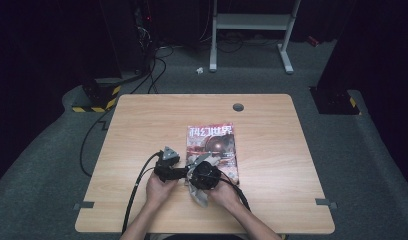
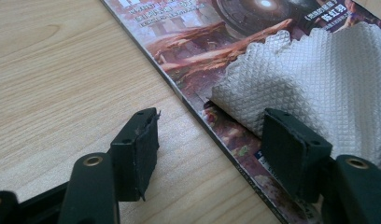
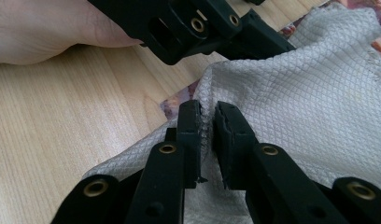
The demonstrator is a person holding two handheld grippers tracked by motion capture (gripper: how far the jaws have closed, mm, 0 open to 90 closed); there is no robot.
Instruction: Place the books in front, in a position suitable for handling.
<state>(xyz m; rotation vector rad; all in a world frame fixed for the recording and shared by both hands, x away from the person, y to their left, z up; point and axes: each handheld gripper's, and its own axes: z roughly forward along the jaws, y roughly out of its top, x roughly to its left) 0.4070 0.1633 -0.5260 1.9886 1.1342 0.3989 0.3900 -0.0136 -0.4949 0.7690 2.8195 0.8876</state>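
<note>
While pinching cloth (image 3: 291, 107), right gripper (image 3: 206, 123) low.

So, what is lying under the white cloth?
Under the white cloth lies the magazine, on the wooden table. The cloth covers part of its cover; the right tool pinches the cloth.

Light wood-grain surface (image 1: 142, 125) with rounded corners, standing on a grey carpeted floor (image 1: 372, 165). A round grey cable port (image 1: 238, 107) is set near the far edge, right of centre; small grey brackets sit at the near left (image 1: 84, 205) and near right (image 1: 325, 202) edges. A magazine (image 1: 212, 140) with a red cover and large white characters along its top lies flat on the surface, just right of centre, its long edges running away from the person. A white quilted cloth (image 2: 319, 74) lies partly over the magazine's near end, with its lower part (image 3: 128, 154) resting on the bare wood beside the magazine's near left corner.
</note>
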